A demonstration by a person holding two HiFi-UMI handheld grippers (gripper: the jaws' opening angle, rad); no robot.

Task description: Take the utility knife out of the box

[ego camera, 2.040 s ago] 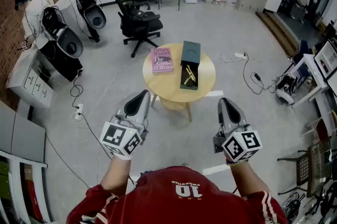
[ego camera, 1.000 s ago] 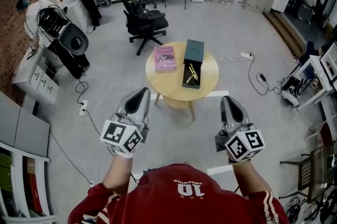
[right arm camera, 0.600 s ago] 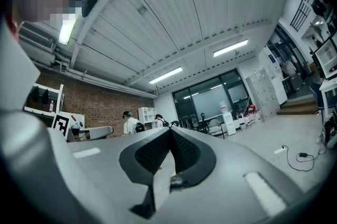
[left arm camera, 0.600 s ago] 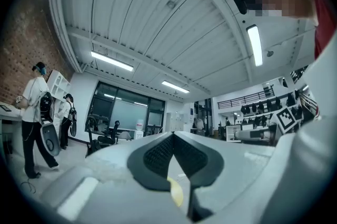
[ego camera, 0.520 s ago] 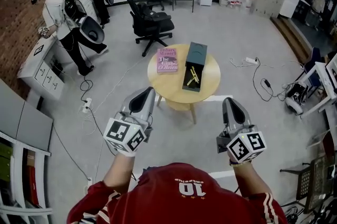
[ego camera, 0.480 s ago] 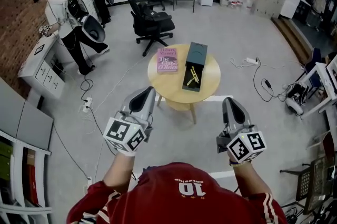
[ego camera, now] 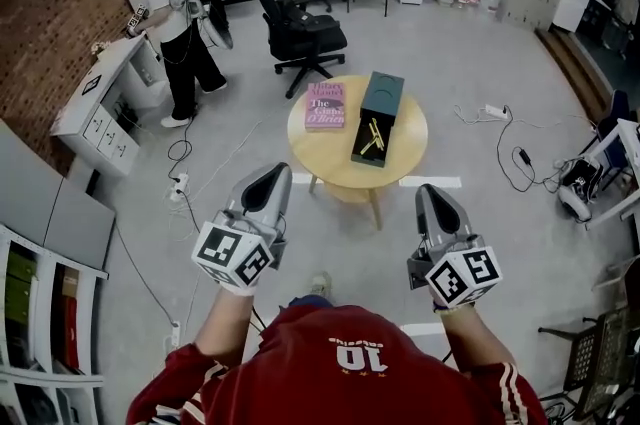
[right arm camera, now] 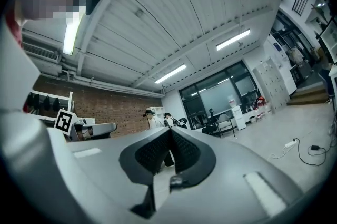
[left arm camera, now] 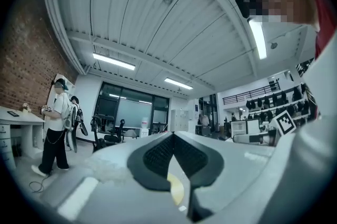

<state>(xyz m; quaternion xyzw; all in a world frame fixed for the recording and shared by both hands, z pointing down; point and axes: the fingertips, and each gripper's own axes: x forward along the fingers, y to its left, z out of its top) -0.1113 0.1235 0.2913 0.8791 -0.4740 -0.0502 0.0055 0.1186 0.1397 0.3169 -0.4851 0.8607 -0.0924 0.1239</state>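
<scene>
Only the head view shows the slim yellow utility knife, lying in the open dark green box toward the right edge of the round pale wooden worktop, while the gripper views show the left gripper and the right gripper closed and empty.

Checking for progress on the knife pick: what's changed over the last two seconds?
Nothing taken hold of or let go. The view has swung slightly; the bystander in white has straightened up and stepped along the white desk. Unchanged: left gripper and right gripper shut, empty, short of the table; utility knife in the open box, book beside it.
</scene>
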